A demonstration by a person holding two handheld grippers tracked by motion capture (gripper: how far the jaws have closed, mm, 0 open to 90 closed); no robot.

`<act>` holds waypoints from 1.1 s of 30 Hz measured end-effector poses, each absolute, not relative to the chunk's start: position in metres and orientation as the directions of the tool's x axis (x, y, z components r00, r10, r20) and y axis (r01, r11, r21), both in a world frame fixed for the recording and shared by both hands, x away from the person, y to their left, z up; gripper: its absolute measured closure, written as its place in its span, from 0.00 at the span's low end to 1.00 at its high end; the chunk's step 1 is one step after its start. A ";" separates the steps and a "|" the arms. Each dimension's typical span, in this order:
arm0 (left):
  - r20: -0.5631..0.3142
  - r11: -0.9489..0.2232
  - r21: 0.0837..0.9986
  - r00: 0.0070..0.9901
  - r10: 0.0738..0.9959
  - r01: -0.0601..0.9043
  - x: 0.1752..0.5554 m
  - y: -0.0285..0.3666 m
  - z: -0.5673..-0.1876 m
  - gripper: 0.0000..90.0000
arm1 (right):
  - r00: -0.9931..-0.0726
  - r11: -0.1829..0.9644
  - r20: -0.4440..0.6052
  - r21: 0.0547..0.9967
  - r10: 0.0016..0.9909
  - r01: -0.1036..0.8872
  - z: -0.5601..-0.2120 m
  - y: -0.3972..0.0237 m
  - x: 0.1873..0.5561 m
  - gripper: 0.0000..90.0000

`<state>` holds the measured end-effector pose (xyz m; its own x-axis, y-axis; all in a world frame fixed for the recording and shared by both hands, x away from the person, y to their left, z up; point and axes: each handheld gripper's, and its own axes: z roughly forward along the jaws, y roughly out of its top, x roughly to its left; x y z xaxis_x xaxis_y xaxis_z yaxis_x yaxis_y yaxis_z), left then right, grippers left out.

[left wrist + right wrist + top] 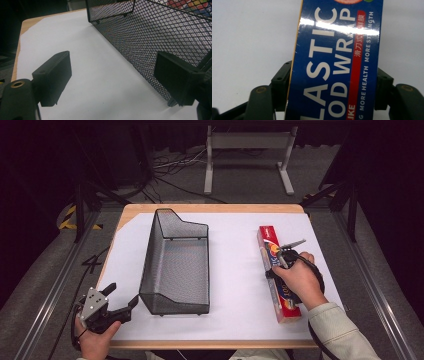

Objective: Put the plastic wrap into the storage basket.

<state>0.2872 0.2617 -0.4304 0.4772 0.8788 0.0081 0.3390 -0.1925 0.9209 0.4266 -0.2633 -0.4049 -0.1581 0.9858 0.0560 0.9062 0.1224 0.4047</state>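
Lying lengthwise at the right of the table [225, 209], the wrap box [278, 275] sits under the right gripper [280, 265]; the left gripper [122, 301] waits wide, near the basket [175, 265]. In the left gripper view, nothing lies between its jaws. In the right gripper view, the jaws flank the box [337, 57] sides, contact unclear. Judged light, stiff, glossy cardboard: grip mid-length across the narrow sides.

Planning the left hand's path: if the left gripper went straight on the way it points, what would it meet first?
Probably the near-left wall of the black mesh basket: the open left gripper points along it, one jaw almost against the mesh.
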 end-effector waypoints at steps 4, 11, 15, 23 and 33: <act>0.007 -0.190 0.922 0.476 0.880 0.338 0.287 0.262 -0.430 0.17 | -0.144 0.098 0.083 0.412 0.986 0.906 -0.403 -0.267 0.425 0.42; 0.009 -0.194 0.920 0.476 0.880 0.341 0.288 0.261 -0.430 0.17 | -0.153 0.096 0.101 0.431 0.983 0.897 -0.398 -0.272 0.423 0.43; 0.008 -0.193 0.920 0.475 0.880 0.342 0.287 0.261 -0.430 0.17 | -0.168 0.100 0.113 0.450 0.979 0.887 -0.389 -0.272 0.419 0.43; 0.009 -0.192 0.921 0.475 0.880 0.338 0.287 0.261 -0.430 0.17 | -0.204 0.119 0.120 0.496 0.972 0.860 -0.364 -0.267 0.411 0.44; 0.008 -0.193 0.920 0.475 0.880 0.340 0.287 0.261 -0.430 0.17 | -0.233 0.131 0.132 0.529 0.963 0.838 -0.336 -0.264 0.402 0.43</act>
